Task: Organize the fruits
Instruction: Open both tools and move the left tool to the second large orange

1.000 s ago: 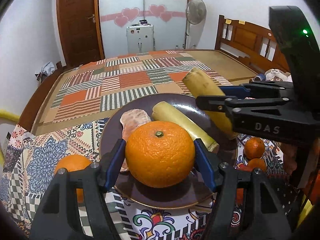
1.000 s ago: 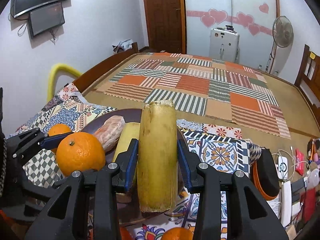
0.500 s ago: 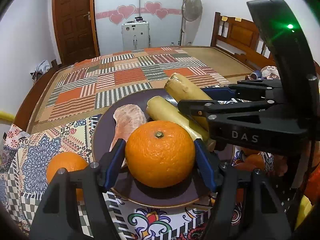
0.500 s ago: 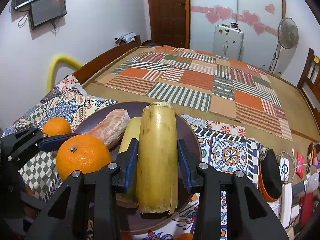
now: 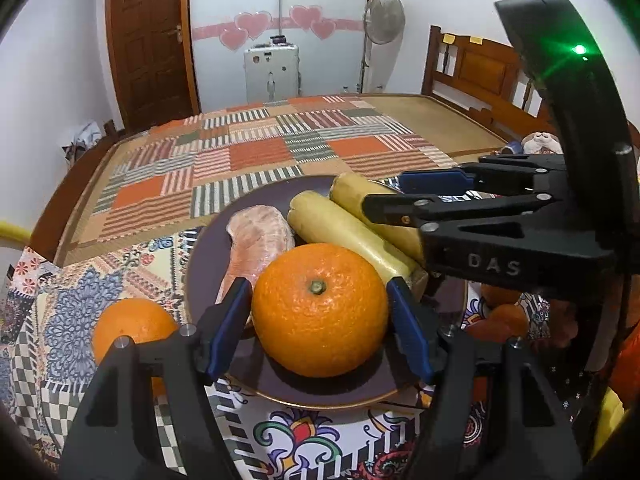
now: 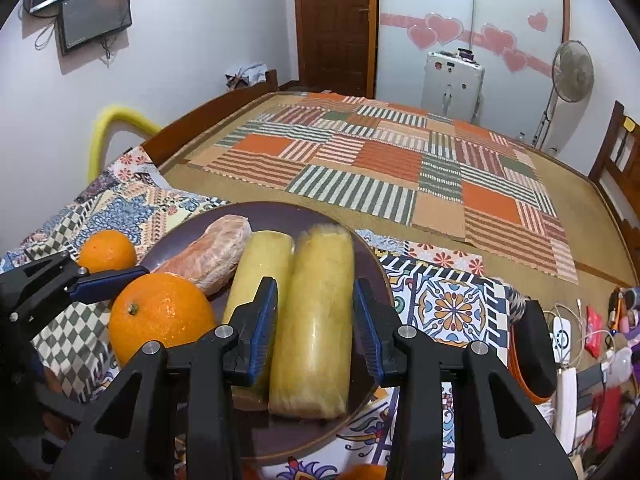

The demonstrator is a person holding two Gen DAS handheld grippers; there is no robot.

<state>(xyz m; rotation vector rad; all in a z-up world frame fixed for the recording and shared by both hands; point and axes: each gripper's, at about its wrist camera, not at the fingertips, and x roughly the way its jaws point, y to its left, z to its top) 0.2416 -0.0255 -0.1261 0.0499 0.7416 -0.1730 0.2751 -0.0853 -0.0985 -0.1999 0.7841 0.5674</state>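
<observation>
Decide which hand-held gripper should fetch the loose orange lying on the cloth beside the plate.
Left. The left hand-held gripper sits right beside that loose orange; the right hand-held gripper is across the plate. It must first release its big orange.

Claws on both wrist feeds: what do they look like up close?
Both are matte black plastic with angular cut-out arms, silver screw heads at the joints and blue finger pads. The right claw, seen side-on from the left claw, carries "DAS" lettering and a green light on its curved housing. No cables visible.
</observation>
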